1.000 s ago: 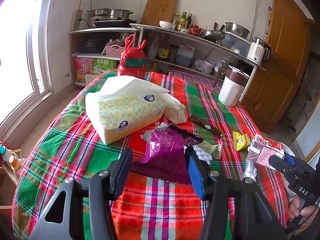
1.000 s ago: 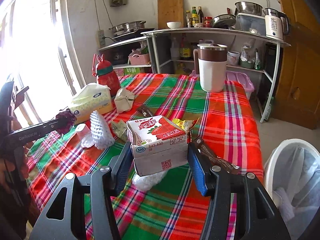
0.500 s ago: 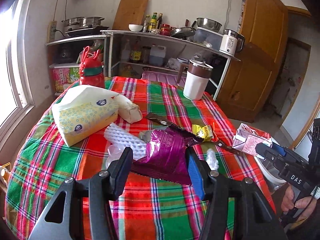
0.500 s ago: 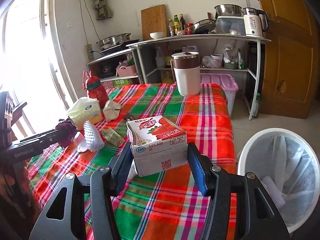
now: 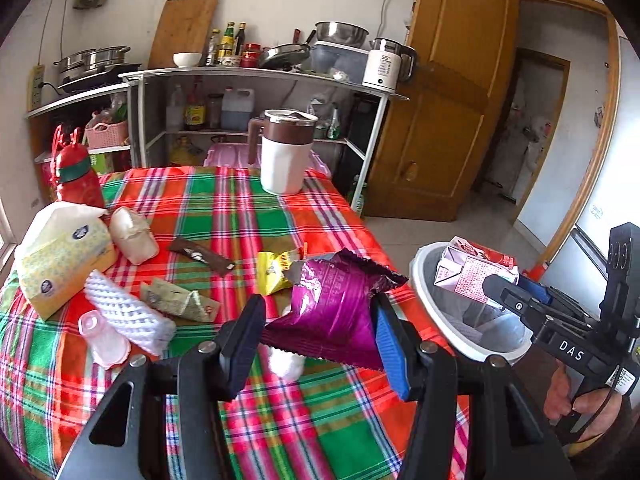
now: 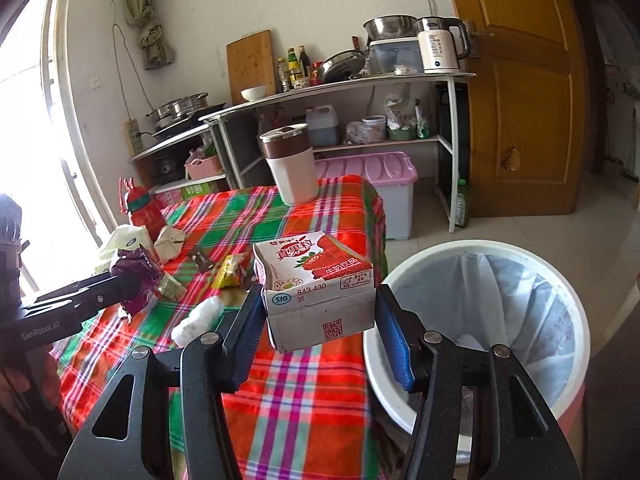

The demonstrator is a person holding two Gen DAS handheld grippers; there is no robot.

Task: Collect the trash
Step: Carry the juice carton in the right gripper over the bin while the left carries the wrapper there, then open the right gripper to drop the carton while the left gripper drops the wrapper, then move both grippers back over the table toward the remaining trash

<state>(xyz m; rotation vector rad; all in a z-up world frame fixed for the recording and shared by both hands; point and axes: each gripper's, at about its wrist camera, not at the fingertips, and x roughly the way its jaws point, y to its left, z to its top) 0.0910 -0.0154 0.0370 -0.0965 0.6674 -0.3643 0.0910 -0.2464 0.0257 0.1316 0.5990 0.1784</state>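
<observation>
My left gripper [image 5: 316, 334] is shut on a crumpled purple snack wrapper [image 5: 336, 308], held above the table's right side. My right gripper [image 6: 318, 326] is shut on a strawberry milk carton [image 6: 314, 280], beside the rim of the white trash bin [image 6: 496, 248] with its liner. In the left wrist view the milk carton [image 5: 476, 270] hangs over the trash bin [image 5: 430, 300]. In the right wrist view the purple wrapper [image 6: 134, 276] shows at the left, over the table. Loose on the plaid tablecloth [image 5: 224, 208] lie a yellow packet [image 5: 272, 276], a brown wrapper [image 5: 200, 254] and a white foam net [image 5: 128, 314].
A tissue pack [image 5: 60, 260], a red bottle [image 5: 76, 176], a white paper lump [image 5: 134, 234] and a white-and-brown jug [image 5: 284, 156] stand on the table. Behind are metal shelves [image 5: 256, 76] with cookware. A pink storage box [image 6: 372, 188] and a wooden door [image 6: 520, 92] are at the right.
Both grippers have swung to the right with their loads. The trash bin has come into view, and the carton has gone from above the table to beside the bin's rim.
</observation>
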